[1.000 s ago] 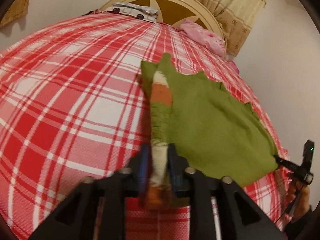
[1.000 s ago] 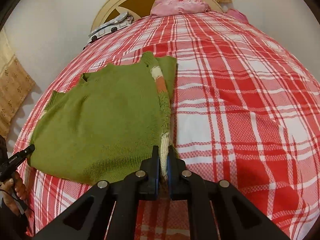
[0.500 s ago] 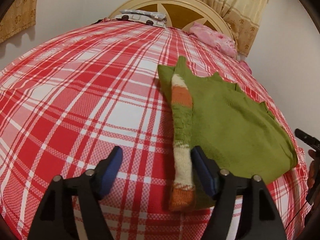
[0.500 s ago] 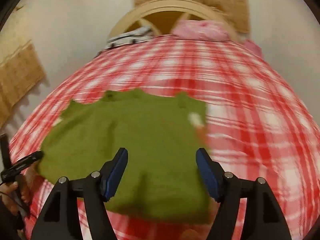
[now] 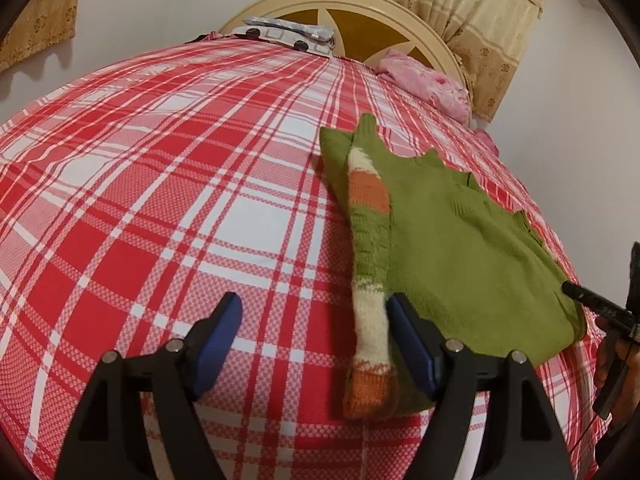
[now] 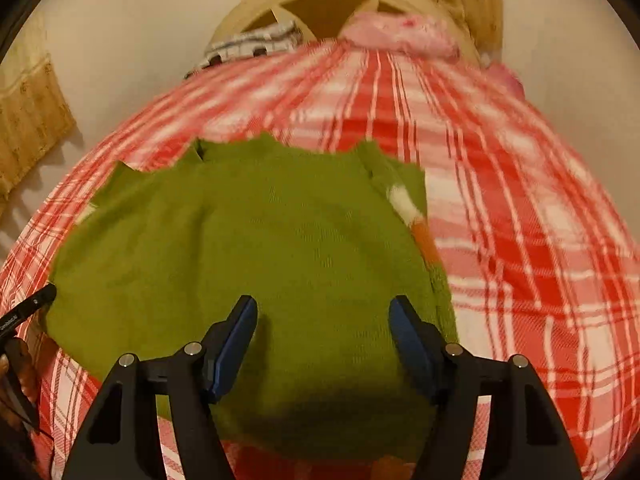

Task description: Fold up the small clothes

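A small green knit sweater (image 5: pixel 460 248) lies flat on the red plaid bed. Its striped sleeve (image 5: pixel 370 280), green, orange and cream, is folded along the sweater's left edge, cuff toward me. My left gripper (image 5: pixel 314 320) is open and empty, just above the bed, with the cuff lying beside its right finger. My right gripper (image 6: pixel 324 320) is open and empty, over the lower middle of the sweater (image 6: pixel 248 248). The folded sleeve (image 6: pixel 416 220) runs along the sweater's right edge in that view.
The red plaid bedspread (image 5: pixel 160 200) covers the bed. A cream headboard (image 5: pixel 360 12), a patterned cloth (image 5: pixel 288 34) and a pink pillow (image 5: pixel 428 80) are at the far end. Curtains hang behind. A dark hand-held device (image 5: pixel 596 304) shows at the right edge.
Both grippers let go of the sleeve cuff and opened. The sleeve now lies on the sweater. The right gripper has swung left over the sweater's body.
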`<state>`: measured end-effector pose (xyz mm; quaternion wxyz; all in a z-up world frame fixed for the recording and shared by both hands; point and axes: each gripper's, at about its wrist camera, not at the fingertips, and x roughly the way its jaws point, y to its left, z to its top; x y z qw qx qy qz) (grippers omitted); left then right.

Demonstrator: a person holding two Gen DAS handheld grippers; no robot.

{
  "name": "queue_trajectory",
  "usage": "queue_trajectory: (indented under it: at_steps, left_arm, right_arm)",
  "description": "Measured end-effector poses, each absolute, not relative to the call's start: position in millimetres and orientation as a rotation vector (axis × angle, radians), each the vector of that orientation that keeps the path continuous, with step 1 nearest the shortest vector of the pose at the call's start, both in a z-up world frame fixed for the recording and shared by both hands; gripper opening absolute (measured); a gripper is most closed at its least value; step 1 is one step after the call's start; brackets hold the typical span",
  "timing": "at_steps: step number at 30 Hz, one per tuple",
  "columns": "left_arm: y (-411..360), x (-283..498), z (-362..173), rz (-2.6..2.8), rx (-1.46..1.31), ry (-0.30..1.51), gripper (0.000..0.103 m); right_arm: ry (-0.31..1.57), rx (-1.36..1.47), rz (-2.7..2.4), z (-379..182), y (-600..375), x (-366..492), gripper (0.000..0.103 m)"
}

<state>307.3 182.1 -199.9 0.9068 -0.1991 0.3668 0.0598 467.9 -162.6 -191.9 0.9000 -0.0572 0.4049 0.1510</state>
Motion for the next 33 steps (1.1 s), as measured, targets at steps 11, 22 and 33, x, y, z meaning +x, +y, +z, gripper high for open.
queue_trajectory:
  at_steps: [11, 22, 33]
  left_arm:
    - [192.2, 292.7, -188.8, 0.136, -0.421, 0.744, 0.085]
    - [241.2, 278.6, -166.7, 0.245, -0.335, 0.724, 0.087]
    - [249.0, 293.1, -170.3, 0.259, -0.204, 0.790, 0.087]
  right_arm:
    - [0.861, -0.151, 0.271, -197.4, -142.7, 462.4, 0.070]
    - [0.711, -0.357, 0.612, -172.7, -1.6, 381.5, 0.070]
    - [0.612, -0.588, 0.757, -196.2, 97.3, 316.0, 0.070]
